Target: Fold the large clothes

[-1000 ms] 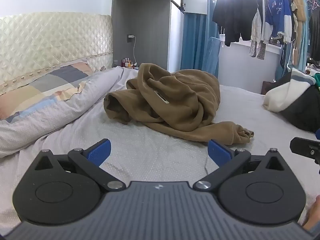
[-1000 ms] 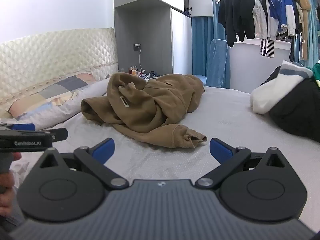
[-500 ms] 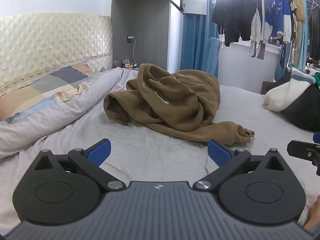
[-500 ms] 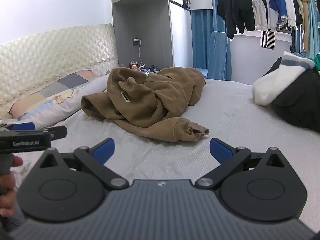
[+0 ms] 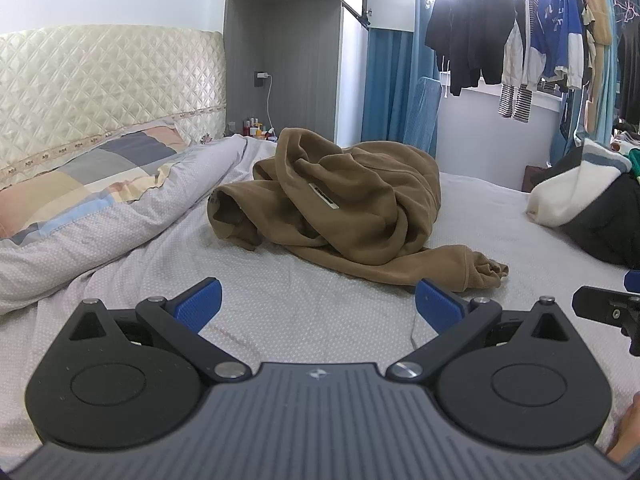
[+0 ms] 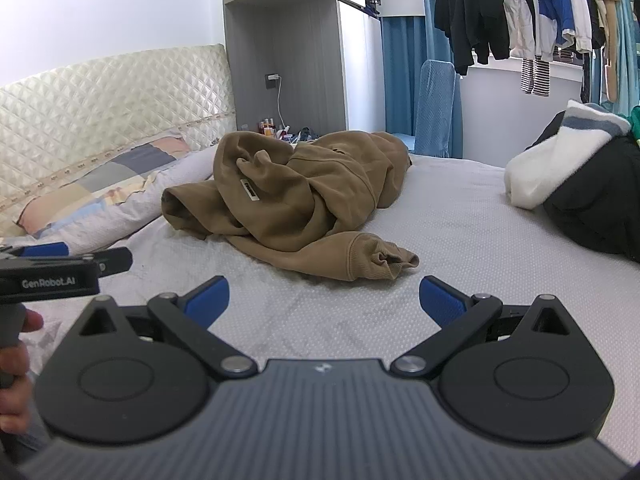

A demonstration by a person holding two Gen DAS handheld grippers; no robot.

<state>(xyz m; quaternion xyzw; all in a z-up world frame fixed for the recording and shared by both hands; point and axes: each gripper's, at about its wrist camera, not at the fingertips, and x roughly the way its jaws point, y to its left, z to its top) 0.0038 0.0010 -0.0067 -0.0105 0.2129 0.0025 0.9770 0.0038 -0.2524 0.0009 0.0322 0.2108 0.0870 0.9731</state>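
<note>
Nearest to the cameras, the left tongs (image 5: 318, 302) and the right tongs (image 6: 324, 300) both hover low over the bed (image 5: 280, 312), each with its blue pads spread wide and nothing between them. In the right wrist view a hand (image 6: 16, 360) at the left edge grips the handle of the left tool.

Just beyond the tongs, the grey dotted sheet is bare. Then comes the brown hoodie (image 5: 352, 208), lying crumpled in a heap in the middle of the bed. One sleeve cuff (image 6: 384, 262) stretches toward the near right, and it is the part closest to the right tongs. A white label (image 5: 325, 197) shows on a fold near the top of the heap.

To the left of the hoodie, a quilt (image 5: 100, 208) with a patchwork pillow (image 5: 80, 176) on it lies along the cream padded headboard (image 5: 100, 80). To the right, well apart from the hoodie, a pile of black and white clothes (image 6: 580, 184) rests on the bed.

Farther away stand a grey cabinet (image 5: 288, 52), a blue curtain (image 5: 388, 84) and a rail of hanging garments (image 5: 520, 40) at the bright window.
</note>
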